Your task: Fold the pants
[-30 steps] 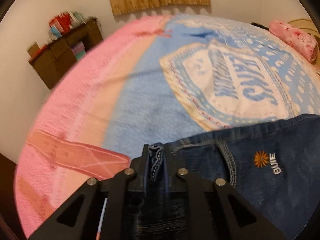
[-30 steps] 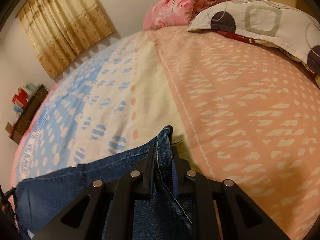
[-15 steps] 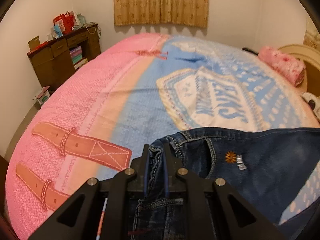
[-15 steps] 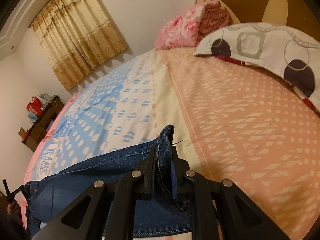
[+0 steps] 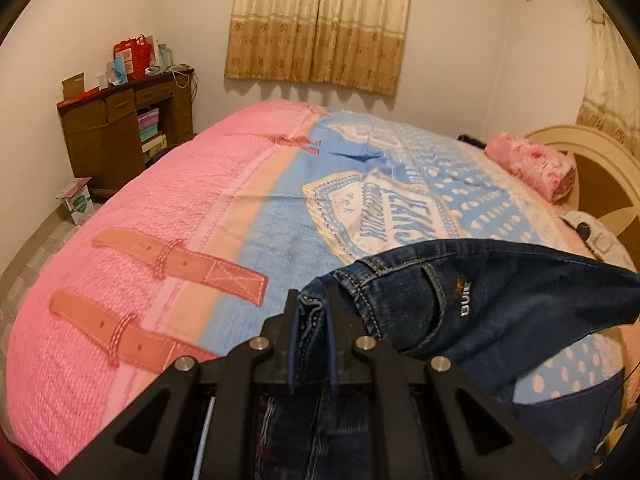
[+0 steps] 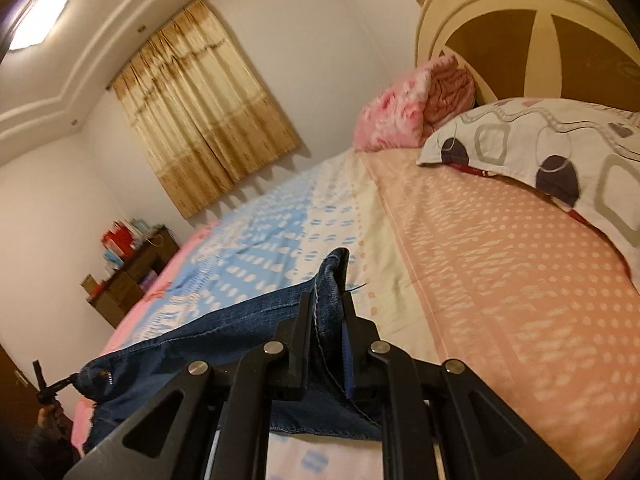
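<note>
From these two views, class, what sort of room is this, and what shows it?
A bedroom, most likely: a bed with a headboard, a pillow, and curtains.

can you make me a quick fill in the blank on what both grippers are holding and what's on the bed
1. Both grippers are shut on the blue ____.
2. The left gripper pinches the jeans at the ____ end.
3. The right gripper points toward a patterned pillow lying at the ____ of the bed.
4. The window curtains are ____.

Missing words: jeans; waistband; head; closed
</note>
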`<action>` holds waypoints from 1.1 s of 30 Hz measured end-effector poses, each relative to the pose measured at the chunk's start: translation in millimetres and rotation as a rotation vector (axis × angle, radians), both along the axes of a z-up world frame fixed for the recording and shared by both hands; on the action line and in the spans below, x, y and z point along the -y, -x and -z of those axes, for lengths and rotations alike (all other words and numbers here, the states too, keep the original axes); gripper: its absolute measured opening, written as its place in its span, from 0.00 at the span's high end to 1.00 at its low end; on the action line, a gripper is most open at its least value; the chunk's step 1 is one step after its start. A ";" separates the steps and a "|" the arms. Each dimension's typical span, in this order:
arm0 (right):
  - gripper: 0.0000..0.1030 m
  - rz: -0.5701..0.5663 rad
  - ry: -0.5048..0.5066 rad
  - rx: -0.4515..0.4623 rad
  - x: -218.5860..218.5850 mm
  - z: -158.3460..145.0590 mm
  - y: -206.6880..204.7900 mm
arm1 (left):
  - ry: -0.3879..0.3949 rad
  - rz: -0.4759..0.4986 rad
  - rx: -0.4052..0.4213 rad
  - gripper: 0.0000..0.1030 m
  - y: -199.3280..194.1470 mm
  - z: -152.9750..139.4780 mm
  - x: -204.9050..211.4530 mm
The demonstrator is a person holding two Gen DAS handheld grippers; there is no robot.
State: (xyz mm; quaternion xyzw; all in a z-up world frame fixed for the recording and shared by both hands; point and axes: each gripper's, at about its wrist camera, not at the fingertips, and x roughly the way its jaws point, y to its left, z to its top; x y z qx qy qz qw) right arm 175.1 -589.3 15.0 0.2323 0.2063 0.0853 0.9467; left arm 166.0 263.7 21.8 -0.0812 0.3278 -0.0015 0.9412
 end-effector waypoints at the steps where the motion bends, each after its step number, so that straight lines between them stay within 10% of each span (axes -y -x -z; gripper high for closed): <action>1: 0.89 -0.003 -0.005 0.014 2.3 -1.3 13.7 | 0.008 0.001 0.016 0.88 10.6 -1.5 -2.8; 18: 0.89 -0.043 -0.144 0.112 47.1 94.6 213.7 | 0.130 0.000 0.025 0.88 154.2 29.9 -23.8; 33: 0.89 -0.063 -0.155 0.063 53.2 137.3 253.3 | 0.153 -0.005 0.013 0.85 191.6 42.7 -37.9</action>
